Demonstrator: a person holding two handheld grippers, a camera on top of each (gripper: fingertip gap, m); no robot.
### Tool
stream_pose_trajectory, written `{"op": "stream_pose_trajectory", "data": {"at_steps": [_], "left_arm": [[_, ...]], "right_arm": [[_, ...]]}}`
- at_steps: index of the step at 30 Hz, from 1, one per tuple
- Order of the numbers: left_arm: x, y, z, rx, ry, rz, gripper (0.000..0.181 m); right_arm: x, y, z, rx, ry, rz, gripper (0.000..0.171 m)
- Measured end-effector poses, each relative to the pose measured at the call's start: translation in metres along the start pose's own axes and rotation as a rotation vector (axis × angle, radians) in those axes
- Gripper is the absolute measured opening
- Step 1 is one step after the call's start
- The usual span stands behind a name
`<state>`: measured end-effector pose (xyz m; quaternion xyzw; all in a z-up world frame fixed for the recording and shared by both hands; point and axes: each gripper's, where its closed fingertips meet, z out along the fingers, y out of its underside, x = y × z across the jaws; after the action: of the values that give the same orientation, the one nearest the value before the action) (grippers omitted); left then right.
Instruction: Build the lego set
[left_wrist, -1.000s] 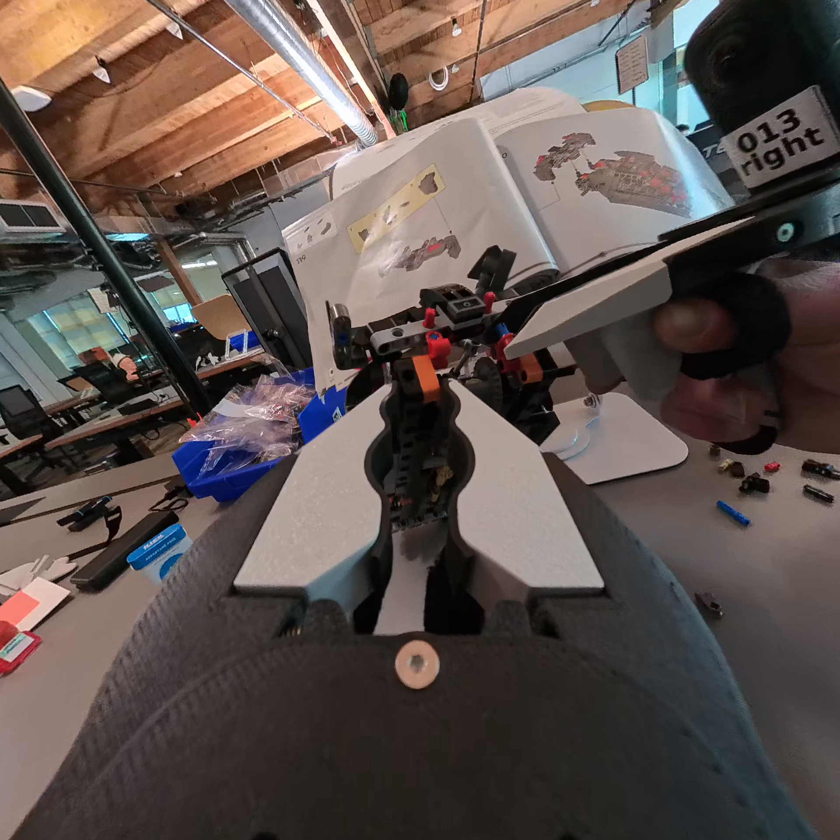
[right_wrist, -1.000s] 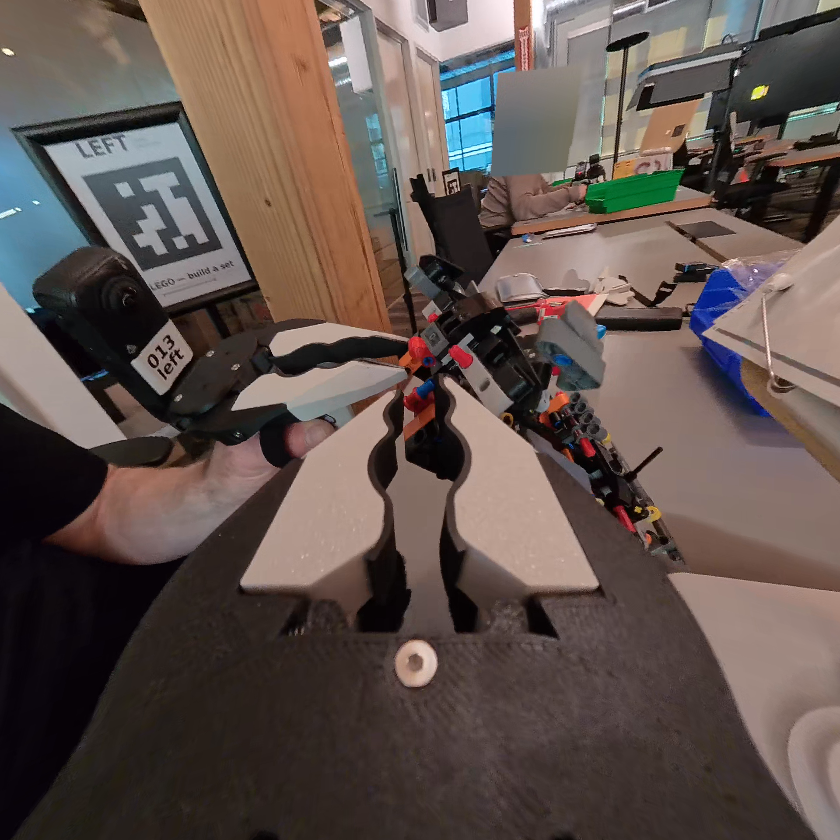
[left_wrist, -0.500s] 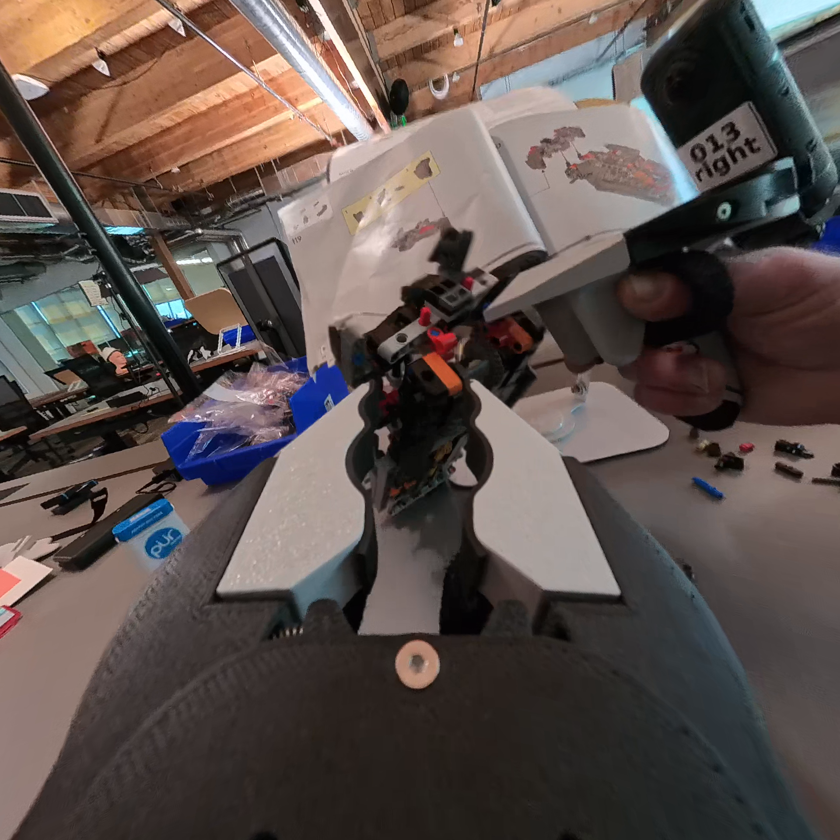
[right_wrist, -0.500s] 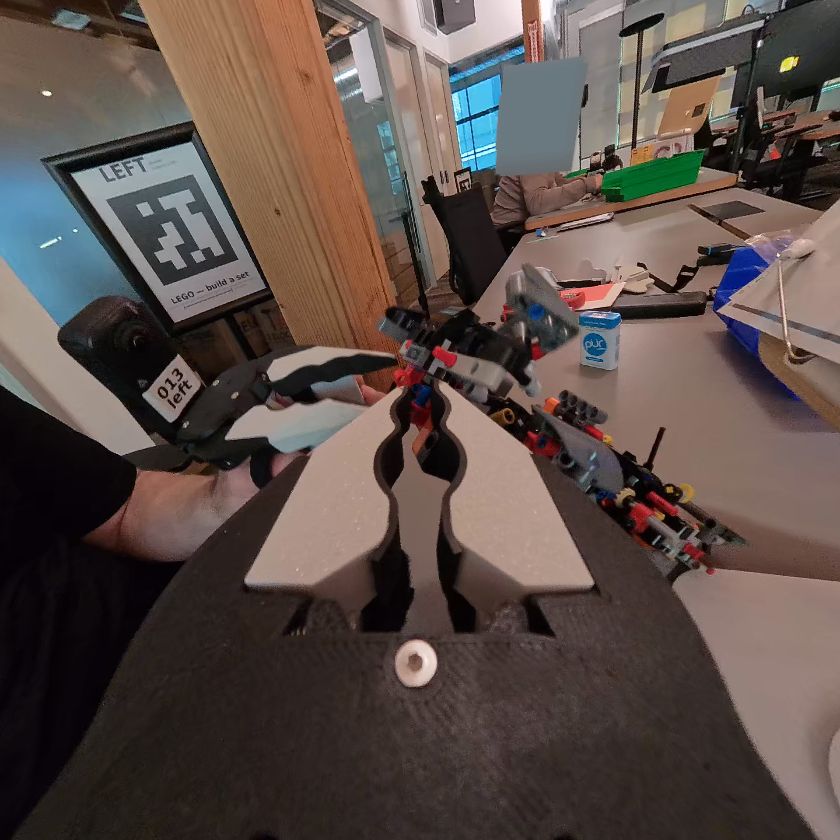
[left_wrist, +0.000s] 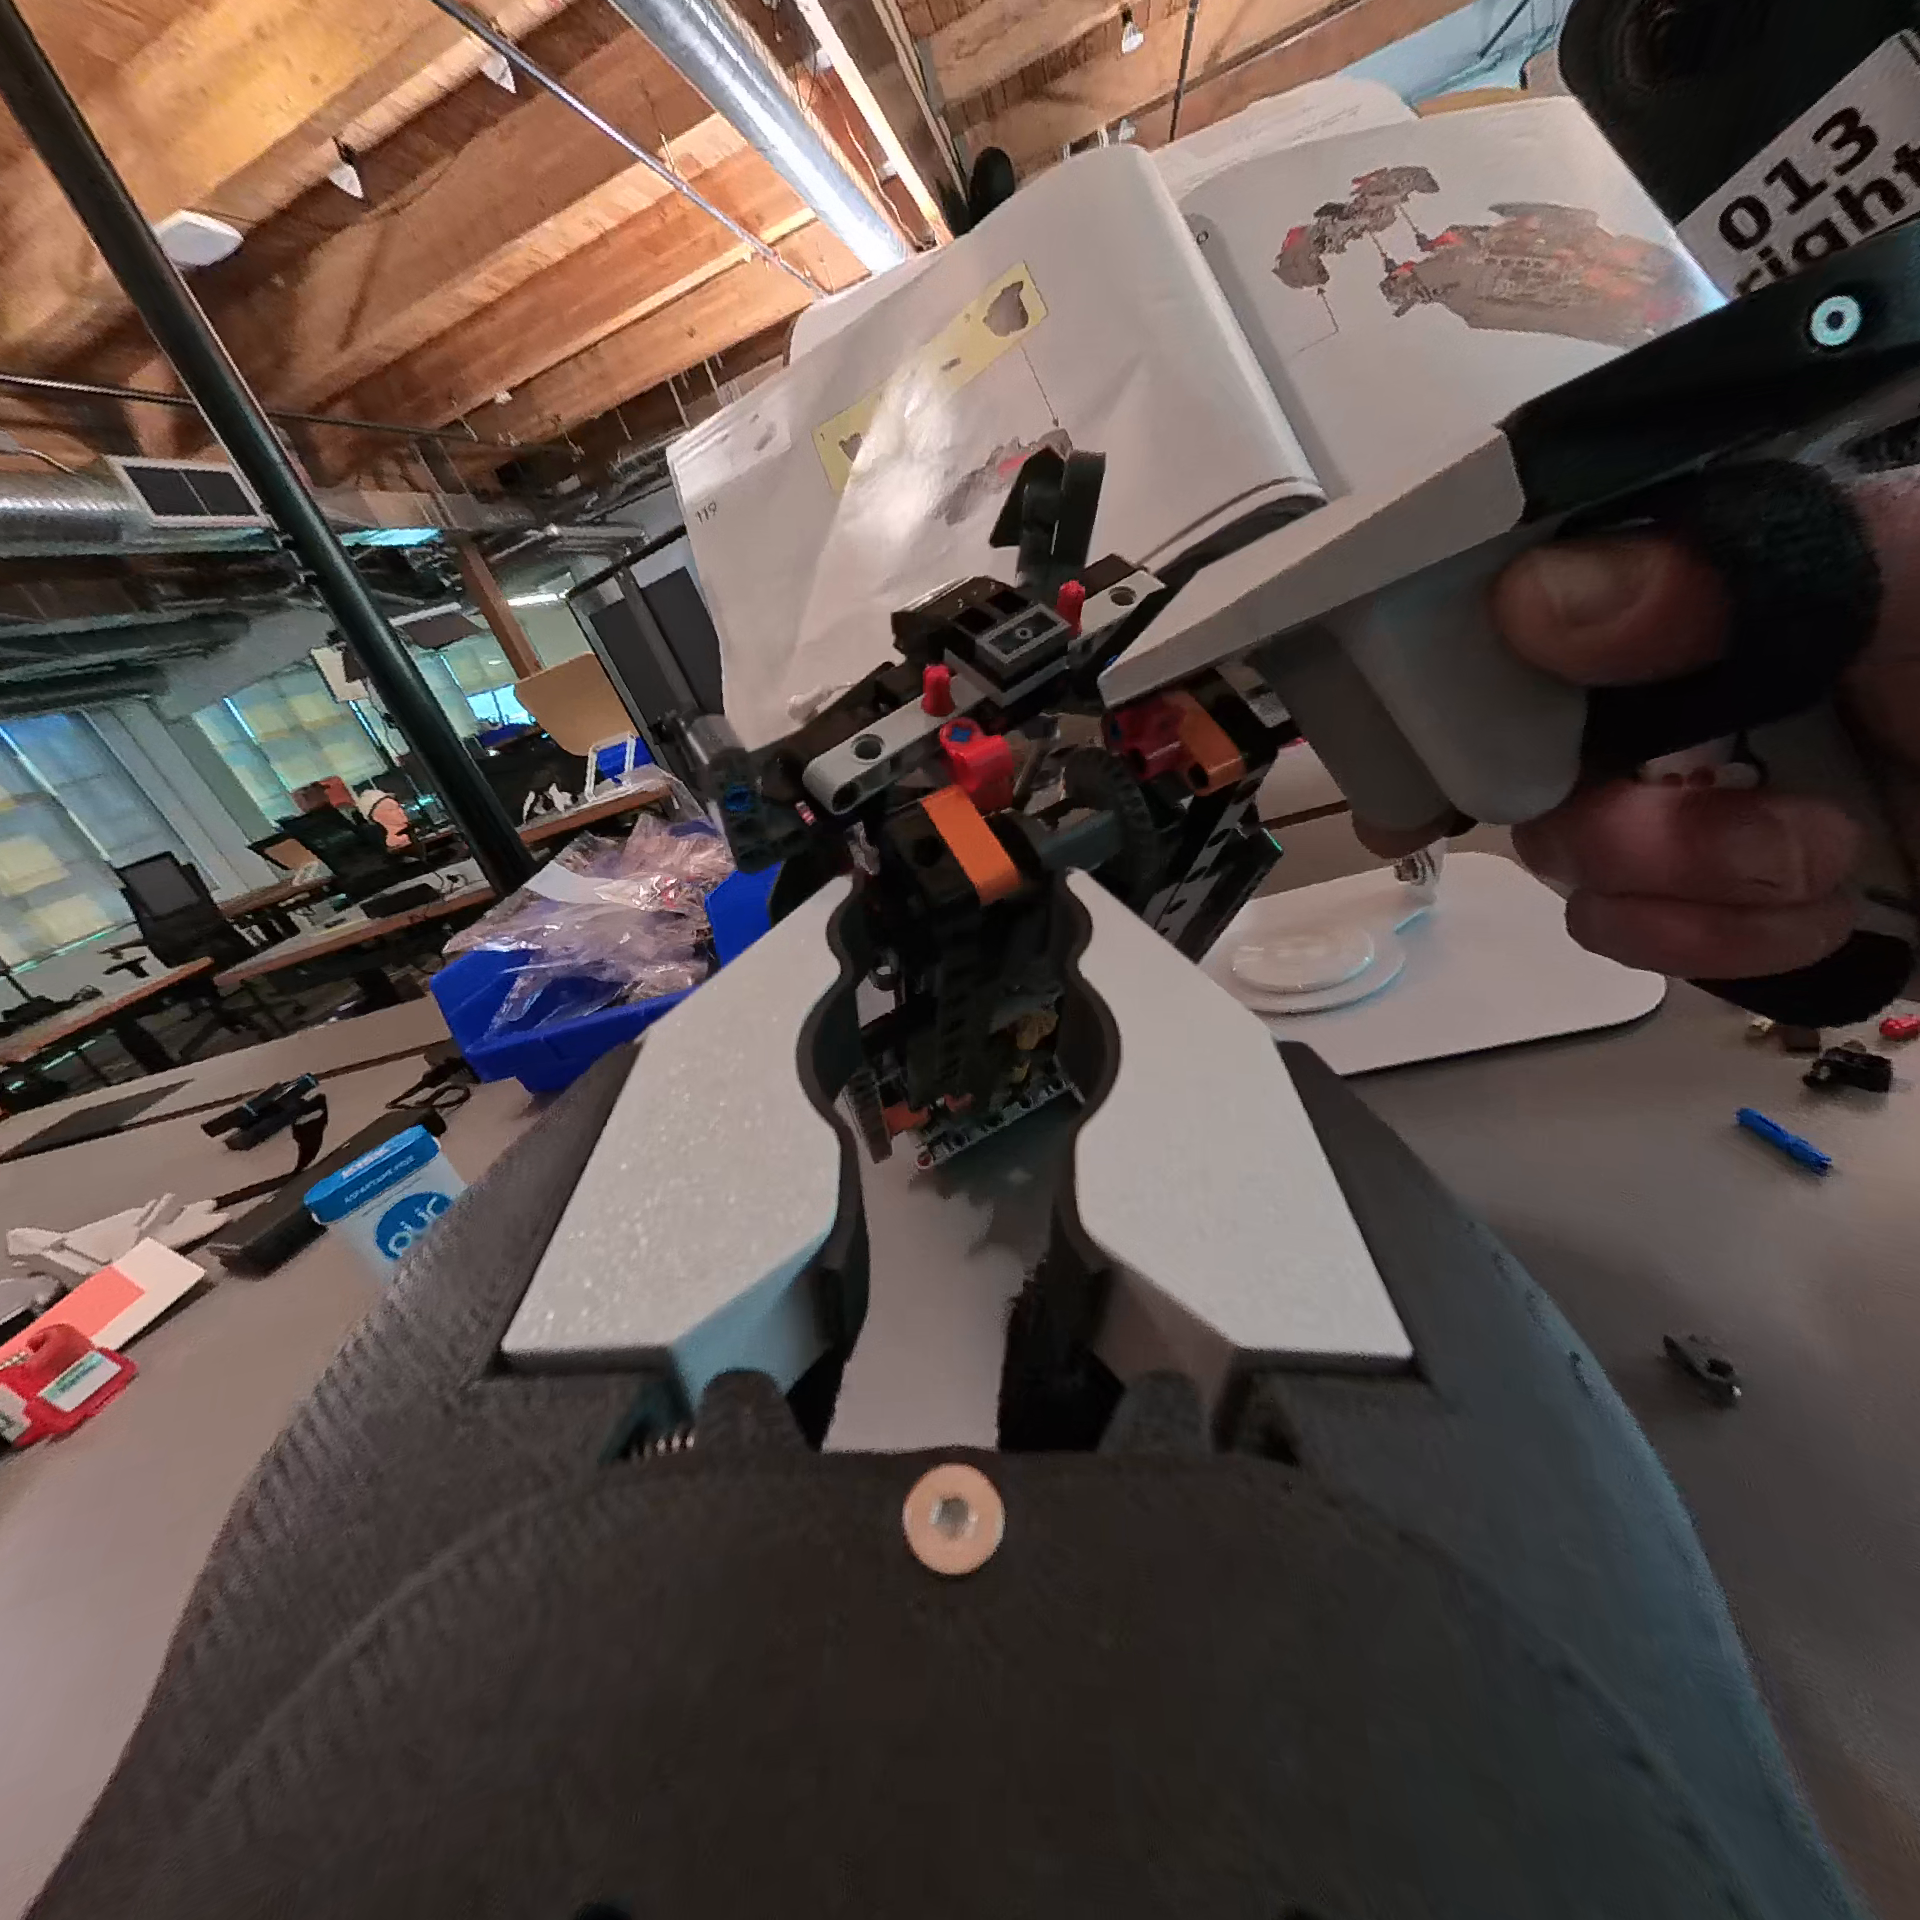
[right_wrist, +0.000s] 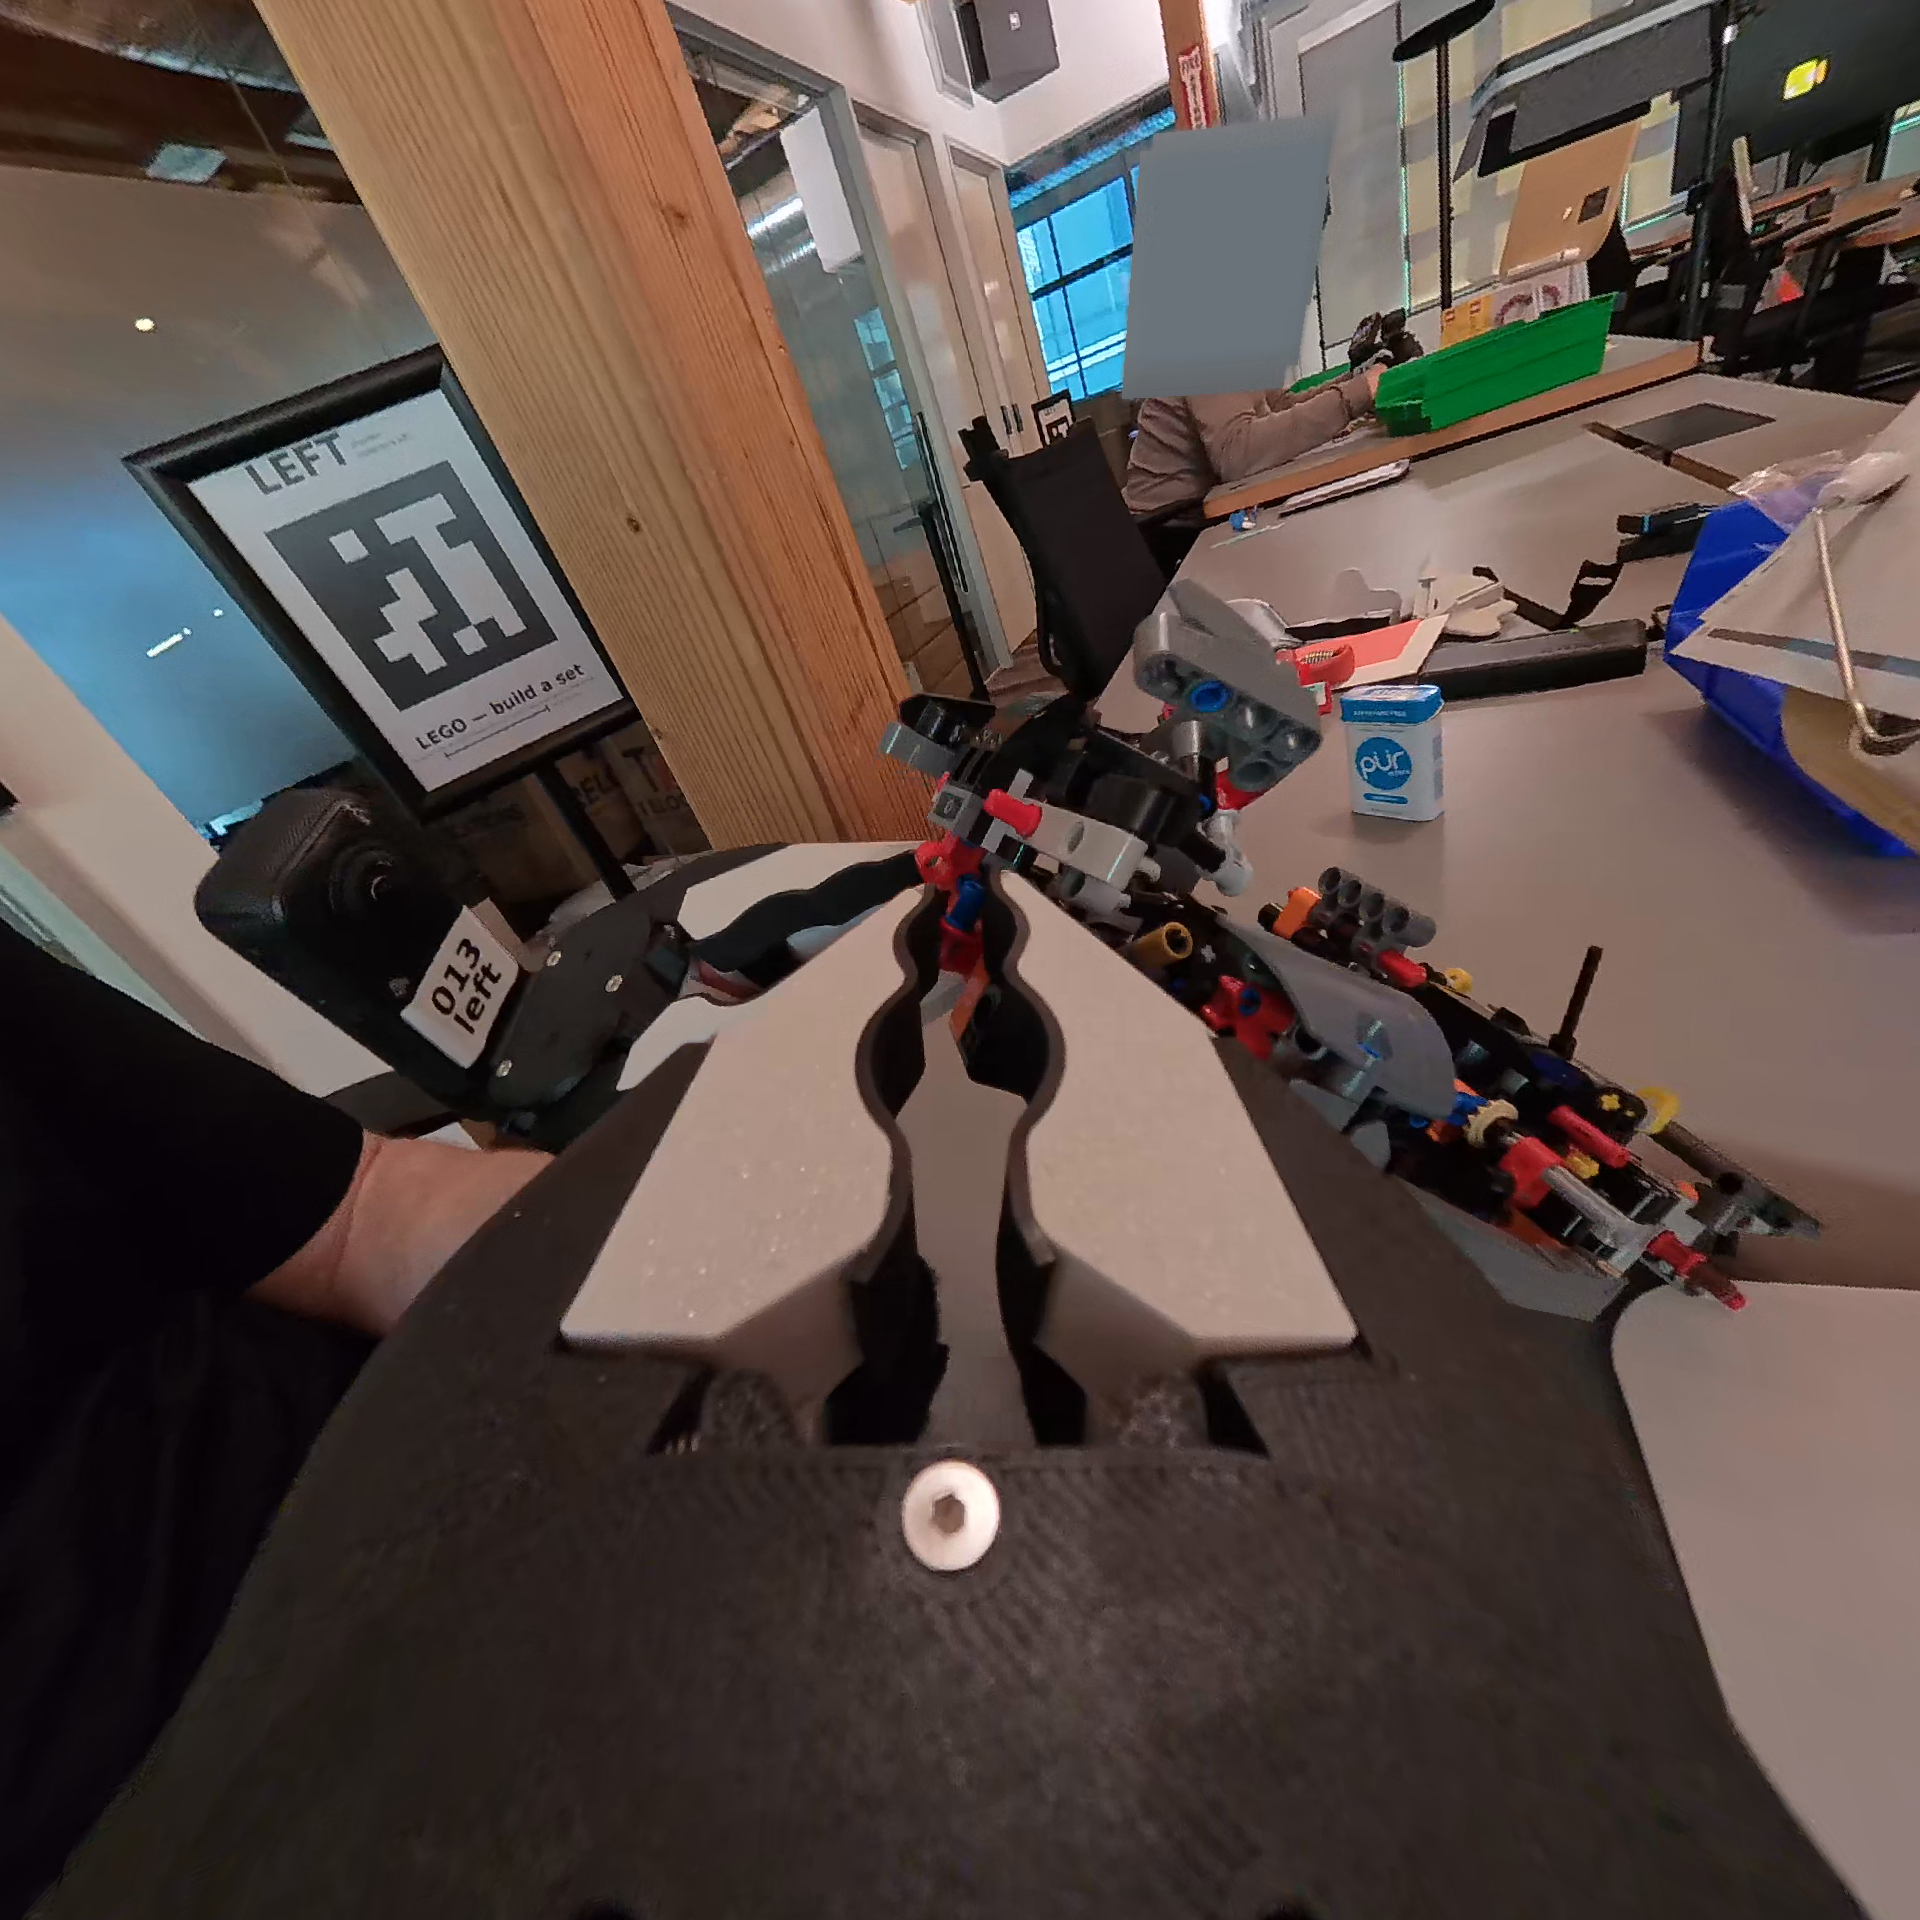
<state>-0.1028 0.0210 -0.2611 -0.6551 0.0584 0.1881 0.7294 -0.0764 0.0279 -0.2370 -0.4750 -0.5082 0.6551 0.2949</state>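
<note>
A long lego model (right_wrist: 1351, 1039) of black, grey, red and orange parts stretches from both grippers down to the grey table (right_wrist: 1610, 883). In the left wrist view, my left gripper (left_wrist: 956, 914) is shut on the model's black body (left_wrist: 966, 997) below an orange piece. My right gripper (left_wrist: 1143, 686) reaches in from the right, onto the model's upper part. In the right wrist view, my right gripper (right_wrist: 964, 894) is shut on red and blue parts at the model's near end. The left gripper (right_wrist: 821, 894) comes in from the left.
An open instruction booklet (left_wrist: 1039, 364) stands on a white stand base (left_wrist: 1455, 966). A blue bin (left_wrist: 561, 1029) holds plastic bags. A small white and blue tin (right_wrist: 1392, 748) and loose small pieces (left_wrist: 1782, 1127) are on the table. A person (right_wrist: 1226, 447) sits at a far table. My right fingertips sit around 4 centimetres from my left ones.
Both grippers kept their grip while the model was tilted and turned. Its far end has dropped toward the table, and the grey part at the top has swung to the right.
</note>
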Motion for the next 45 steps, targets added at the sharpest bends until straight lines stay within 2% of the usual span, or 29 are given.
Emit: {"op": "stream_pose_trajectory", "data": {"at_steps": [5,15,20,23,26,33,45], "left_arm": [[-0.003,-0.006,0.001,0.012,0.016,0.01,0.024],[-0.006,-0.016,0.003,0.001,0.025,0.055,0.021],[-0.014,-0.024,0.003,-0.005,0.023,0.054,0.018],[-0.018,-0.027,0.005,-0.02,0.042,0.038,0.014],[-0.02,-0.028,0.006,-0.029,0.055,0.037,0.014],[-0.021,-0.031,0.01,-0.043,0.074,0.021,0.014],[-0.009,-0.051,0.012,0.008,0.064,0.057,0.014]], "right_arm": [[0.001,-0.005,-0.002,0.011,0.015,0.031,0.004],[-0.002,-0.012,-0.005,-0.006,0.028,-0.023,0.007],[-0.008,-0.017,-0.012,-0.058,0.035,-0.088,0.026],[-0.006,-0.013,-0.014,-0.151,0.112,-0.233,0.036],[-0.001,-0.008,-0.012,-0.234,0.237,-0.43,0.038],[0.003,-0.006,-0.009,-0.304,0.407,-0.764,0.022],[0.0,-0.021,-0.024,-0.117,0.201,-0.542,0.022]]}}
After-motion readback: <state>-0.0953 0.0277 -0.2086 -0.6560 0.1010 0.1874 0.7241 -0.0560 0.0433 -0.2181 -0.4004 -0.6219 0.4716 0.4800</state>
